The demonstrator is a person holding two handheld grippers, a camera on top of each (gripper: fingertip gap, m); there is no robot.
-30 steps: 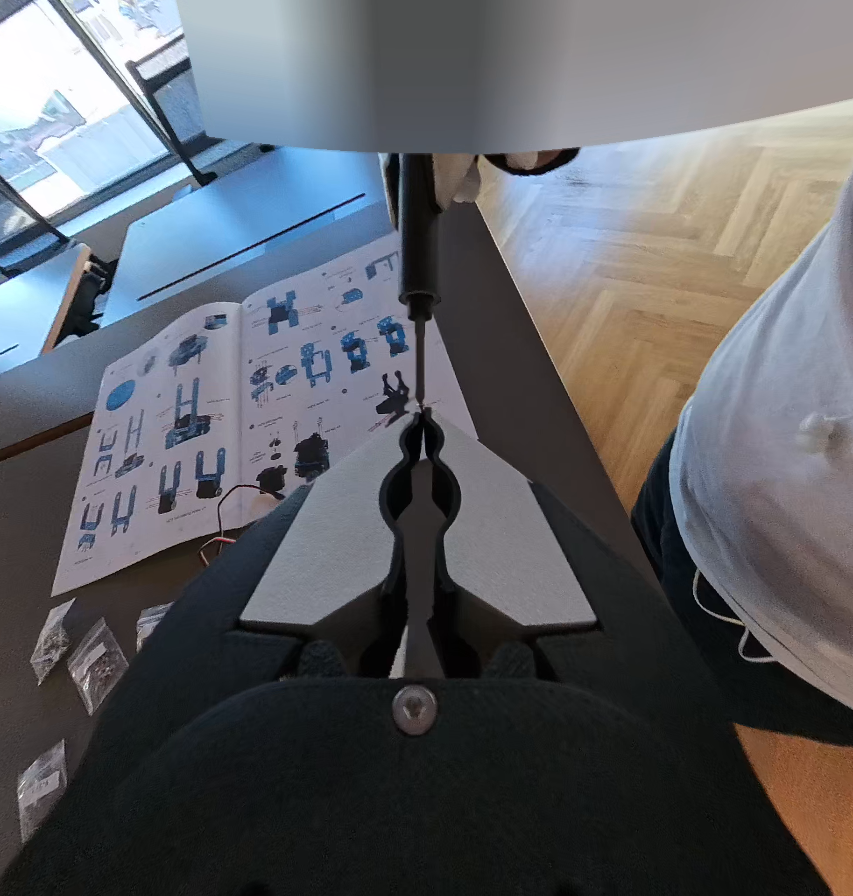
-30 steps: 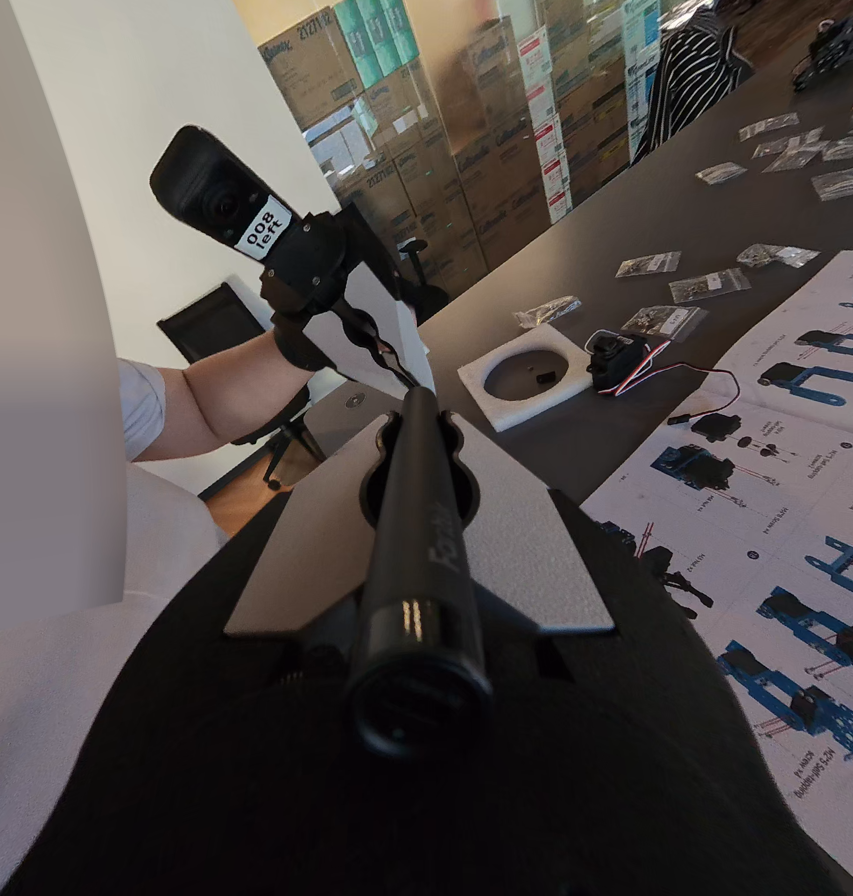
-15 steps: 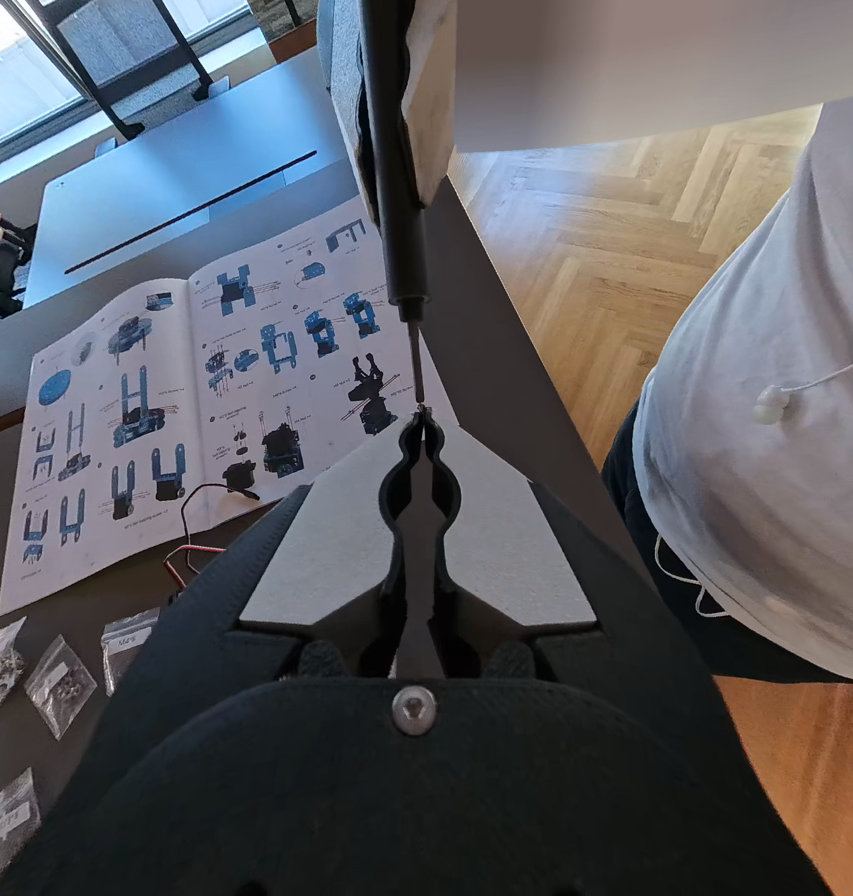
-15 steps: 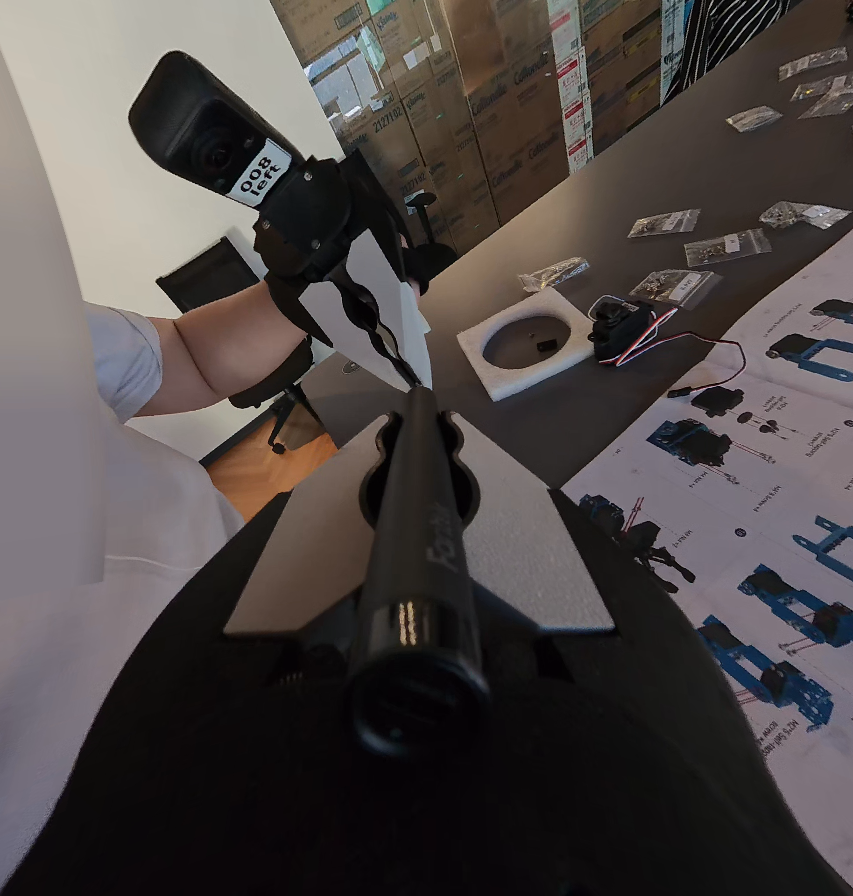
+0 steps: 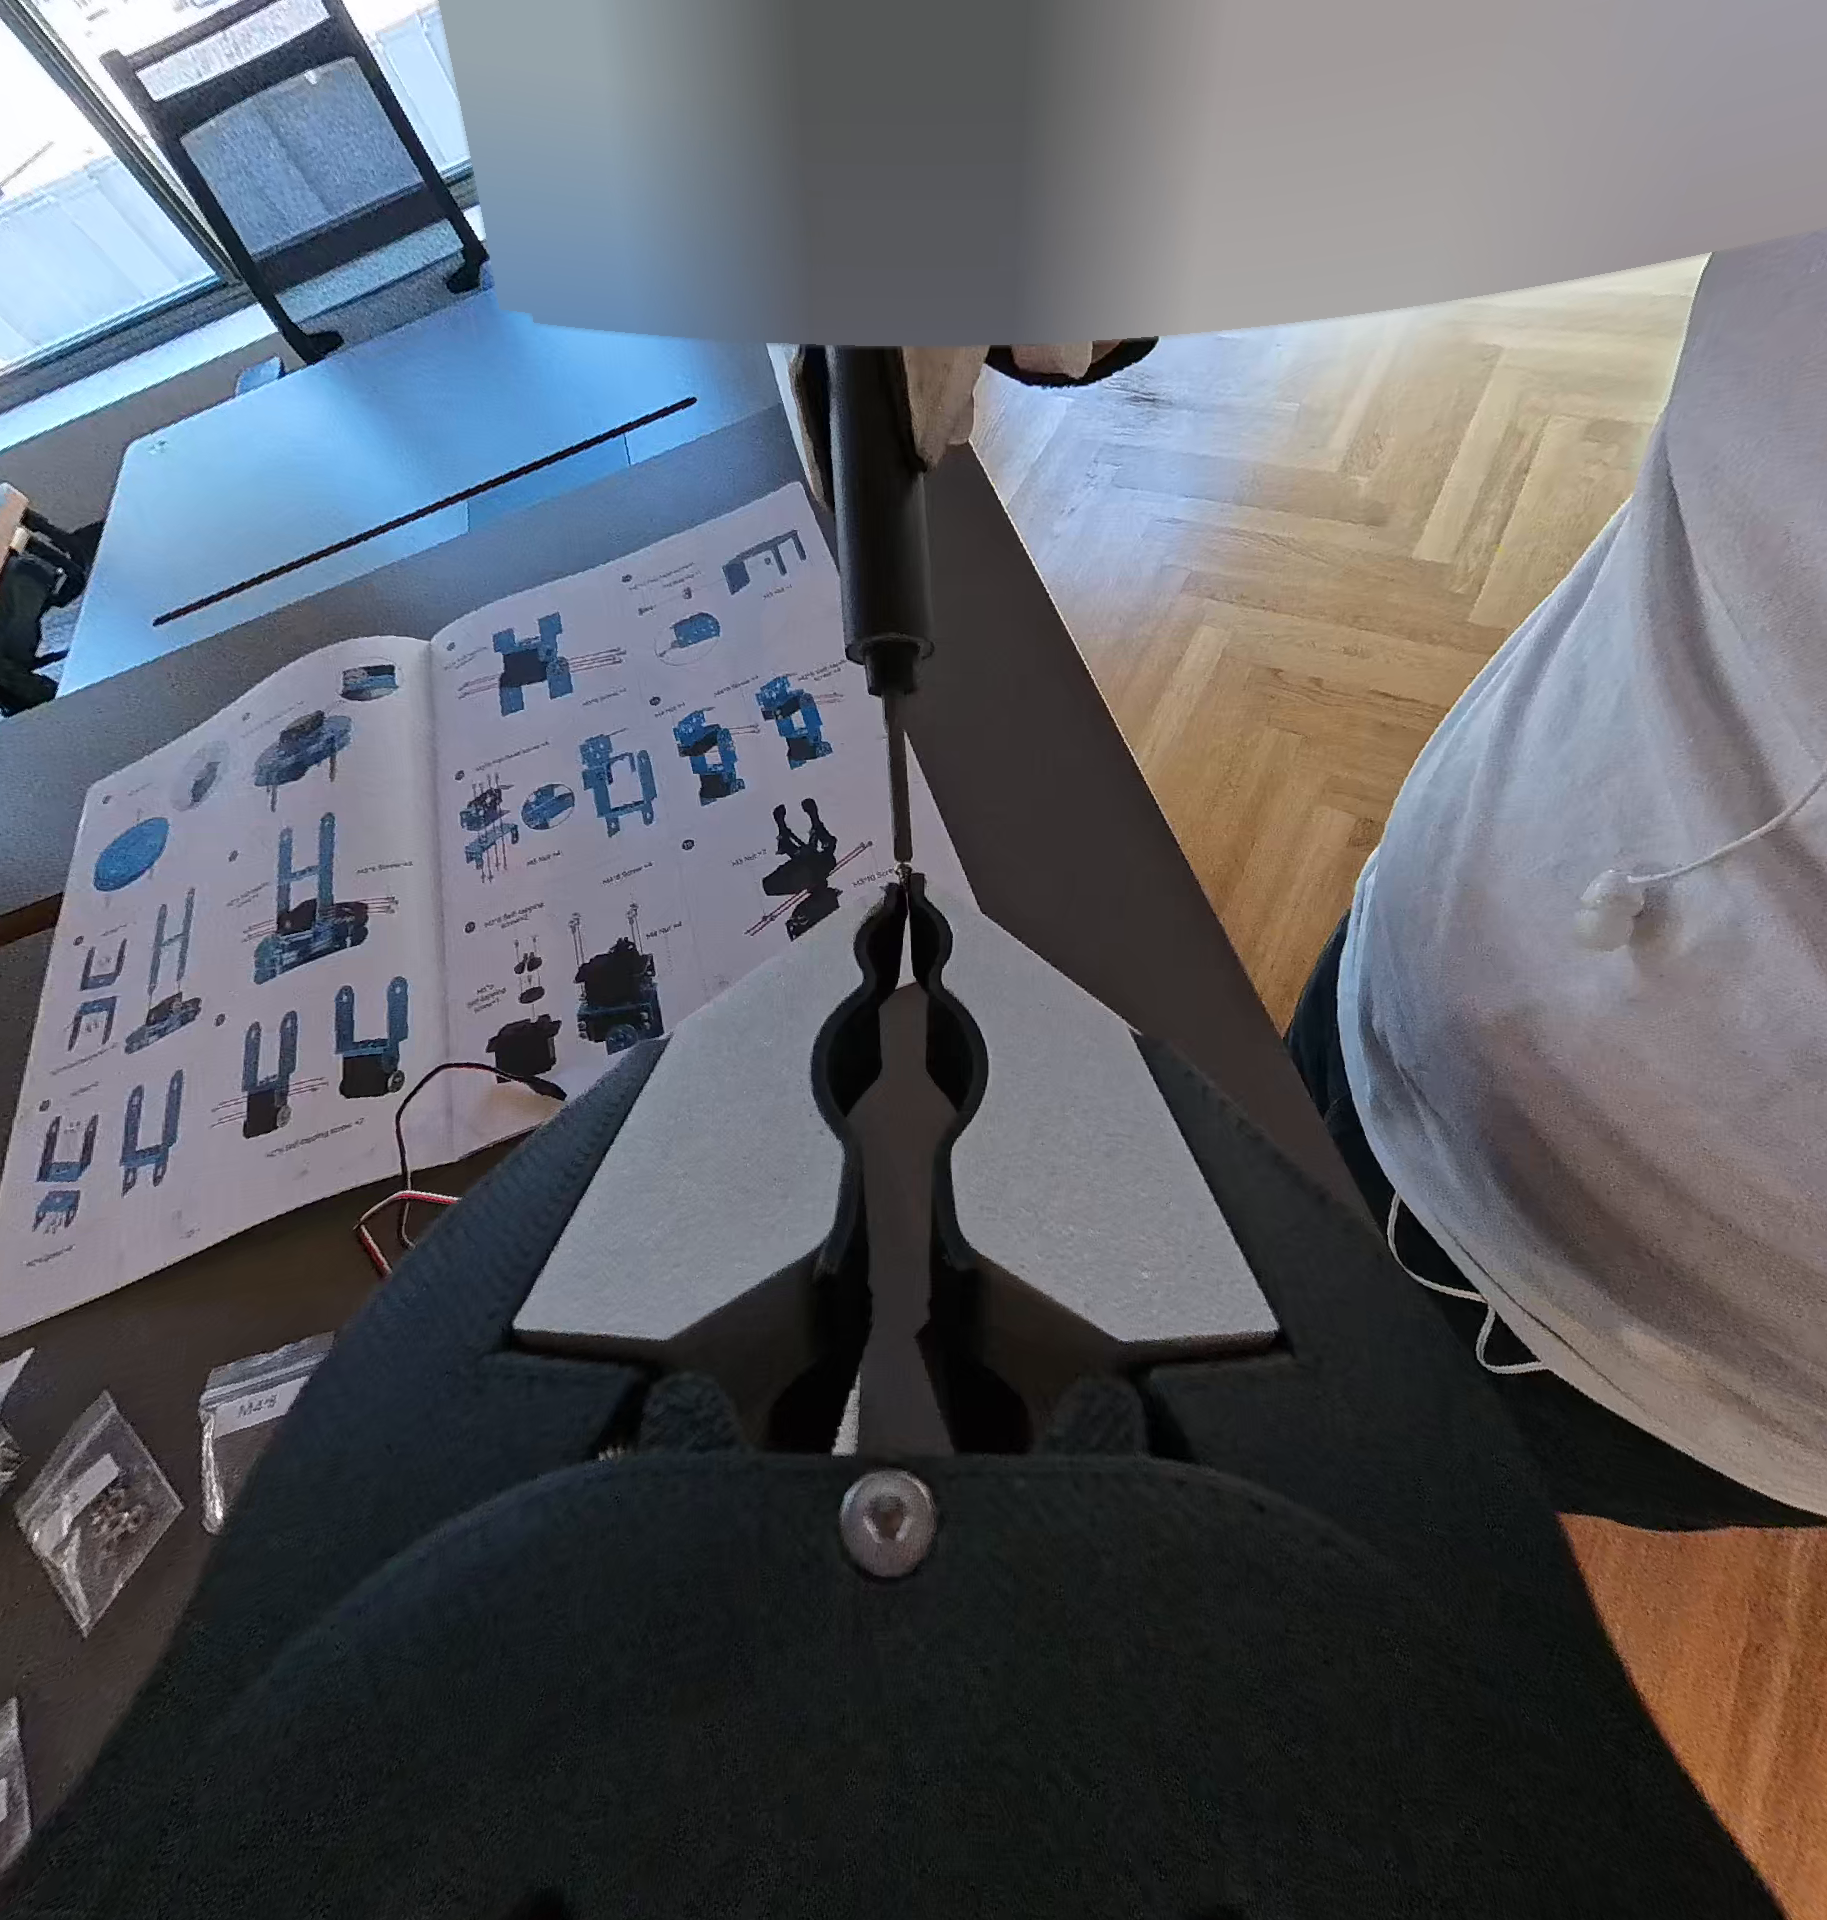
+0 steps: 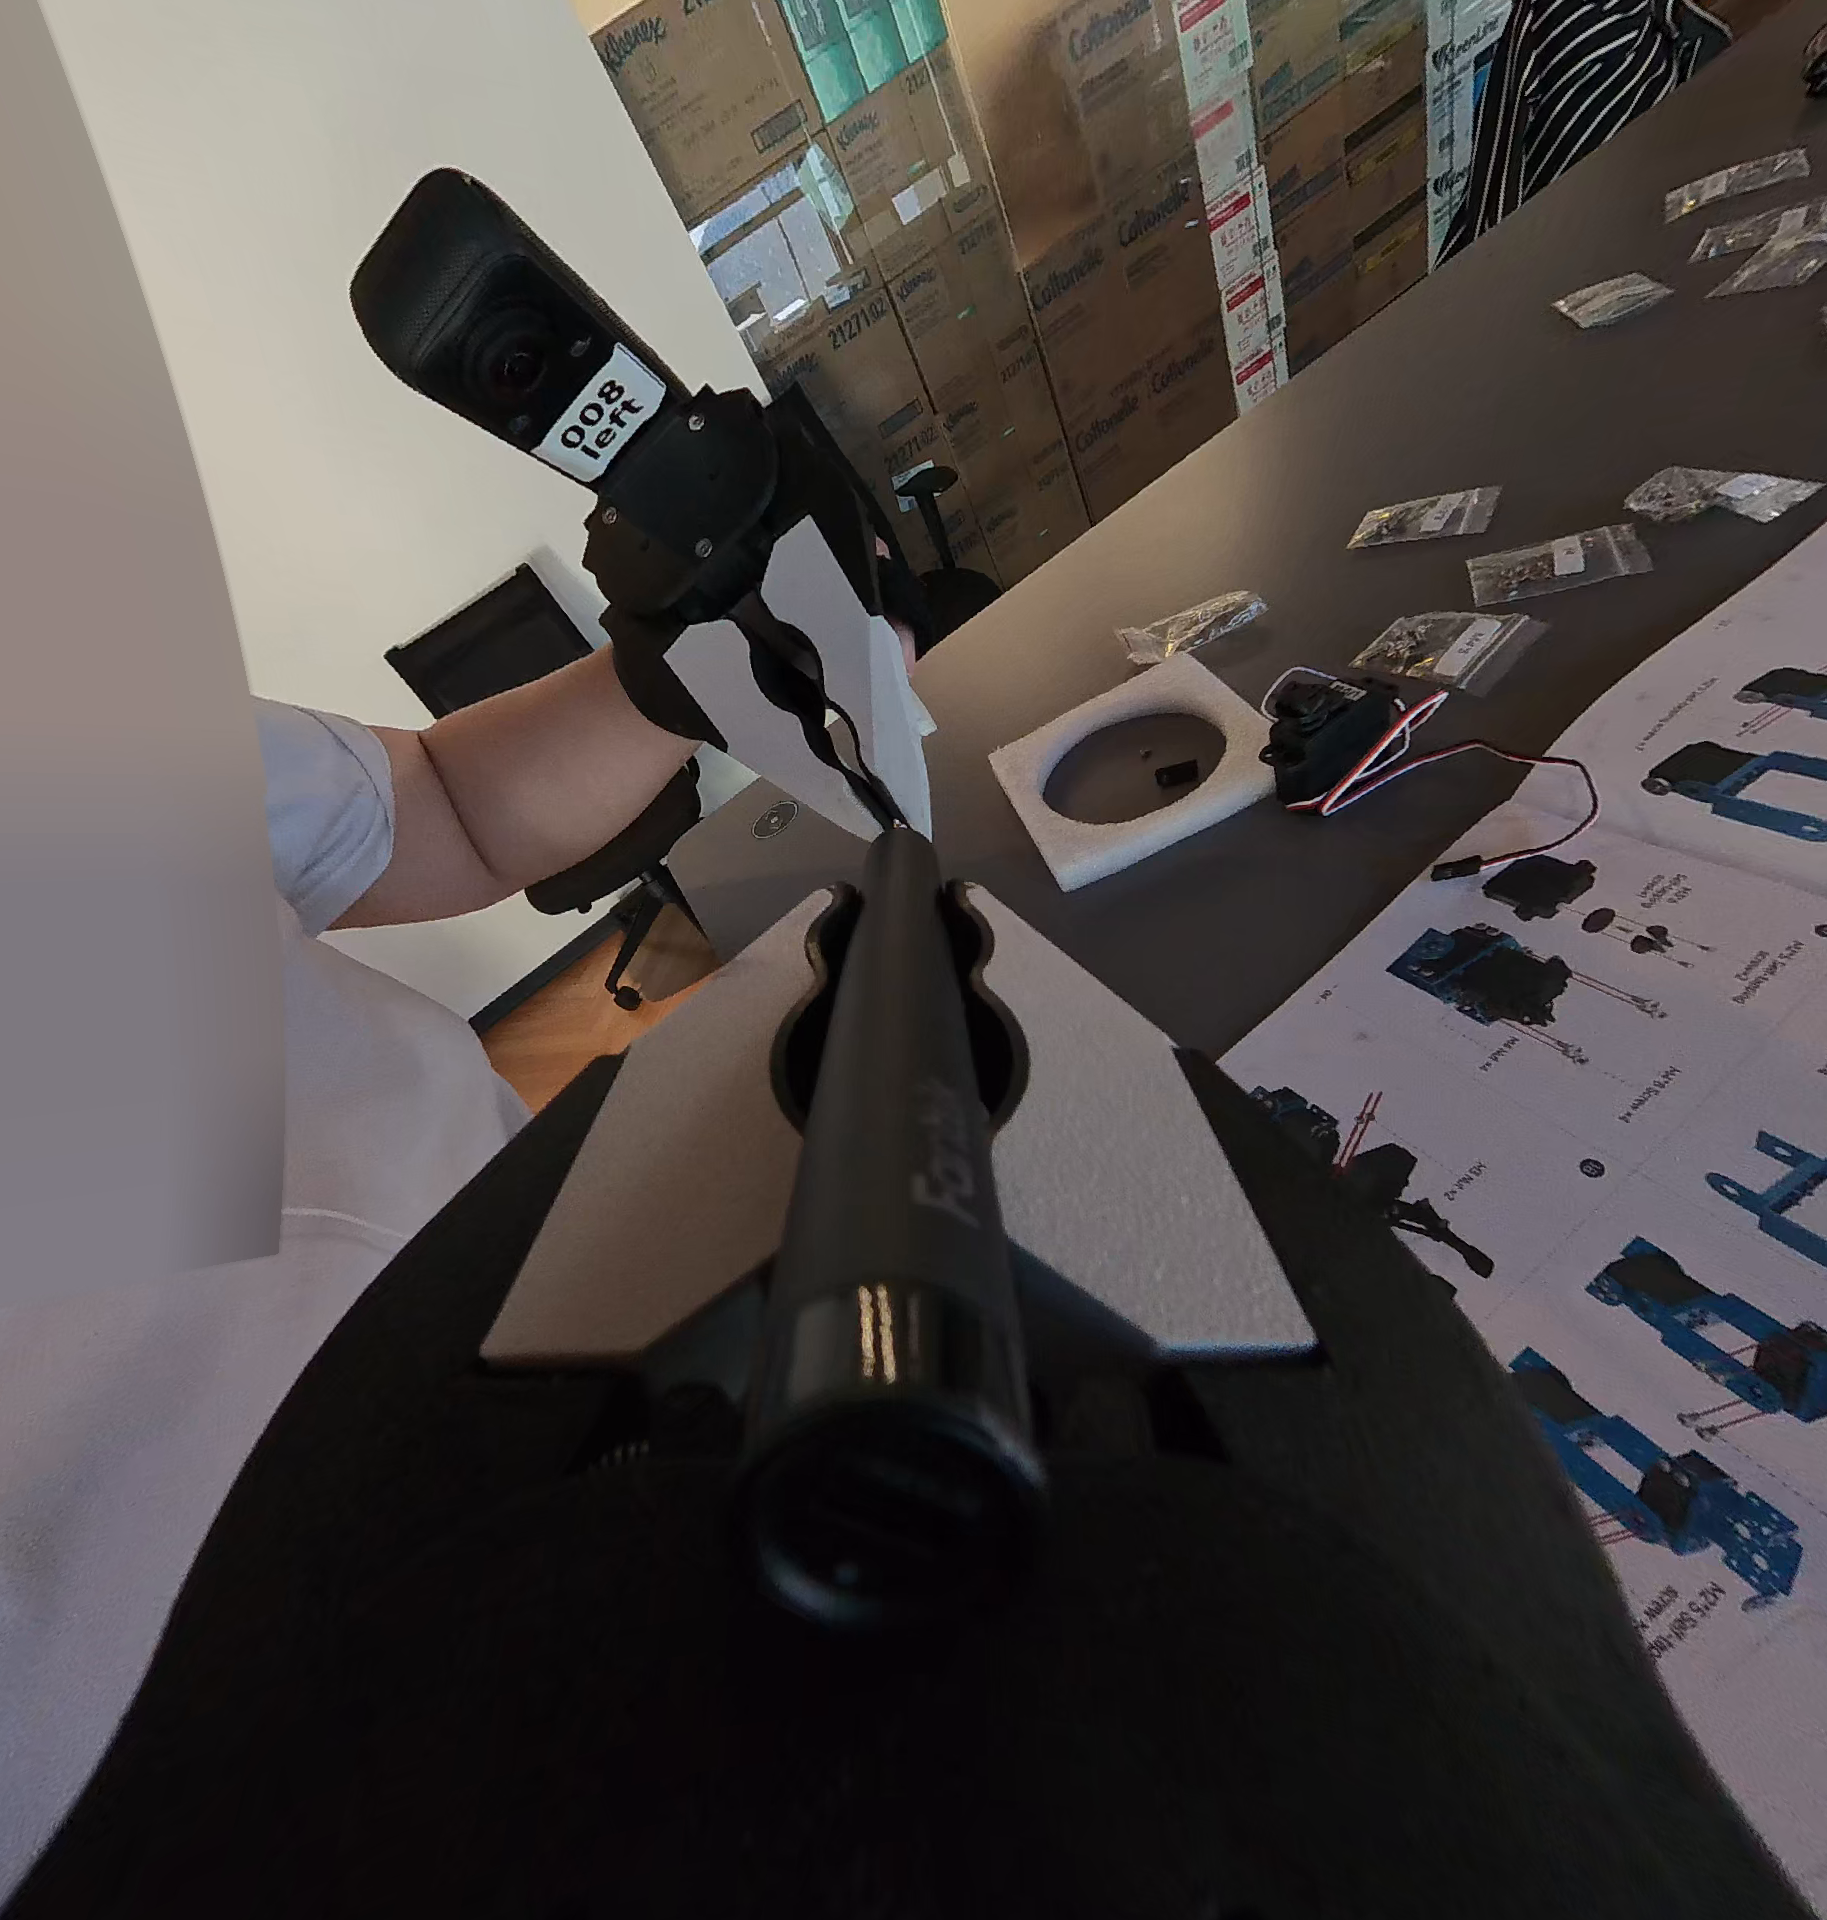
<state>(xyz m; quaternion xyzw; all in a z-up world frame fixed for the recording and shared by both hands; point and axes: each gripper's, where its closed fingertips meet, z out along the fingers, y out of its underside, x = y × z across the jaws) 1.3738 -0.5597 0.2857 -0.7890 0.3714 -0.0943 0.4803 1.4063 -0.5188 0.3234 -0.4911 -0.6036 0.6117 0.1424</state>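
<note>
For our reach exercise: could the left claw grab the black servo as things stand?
Probably not: the left claw is shut on a tiny part at the screwdriver tip, though nothing covers the servo.

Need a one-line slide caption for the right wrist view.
Right claw grips a black screwdriver, its tip meeting the raised left claw above a manual.

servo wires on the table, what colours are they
The servo wires are red, white and black, clearest in the right wrist view.
</note>
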